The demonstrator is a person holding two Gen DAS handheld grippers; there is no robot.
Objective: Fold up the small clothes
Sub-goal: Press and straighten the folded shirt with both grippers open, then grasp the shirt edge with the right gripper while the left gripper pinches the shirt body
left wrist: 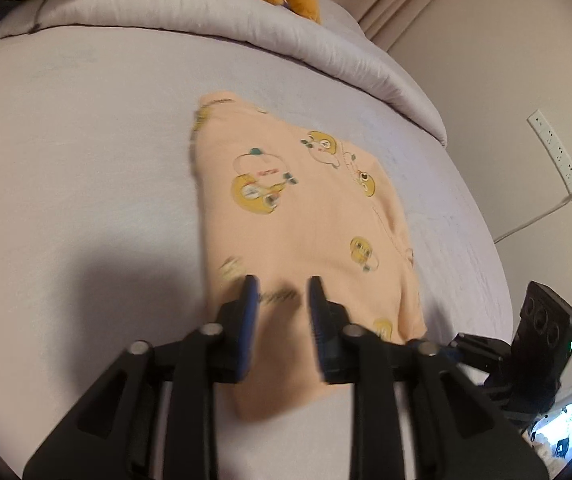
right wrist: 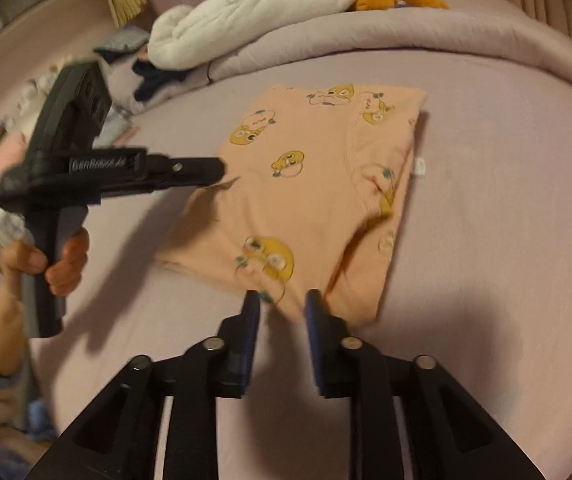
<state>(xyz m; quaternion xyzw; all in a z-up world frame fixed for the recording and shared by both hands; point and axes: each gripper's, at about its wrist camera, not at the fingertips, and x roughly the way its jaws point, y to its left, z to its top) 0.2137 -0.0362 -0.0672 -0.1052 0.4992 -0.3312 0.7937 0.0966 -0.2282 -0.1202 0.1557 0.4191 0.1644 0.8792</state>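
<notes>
The peach cartoon-print shirt [right wrist: 318, 184] lies partly folded at the middle of the lavender bed [right wrist: 486, 240], its hem toward six o'clock. Both claws are spread wide and hold nothing: the right claw [right wrist: 279, 300] hovers at the near edge, the left claw [left wrist: 279, 286] over the hem. If either closes on just the top layer, the fold could drag open or skew.

Peach shirt [right wrist: 318, 184] before parted right gripper [right wrist: 281, 300]
</notes>
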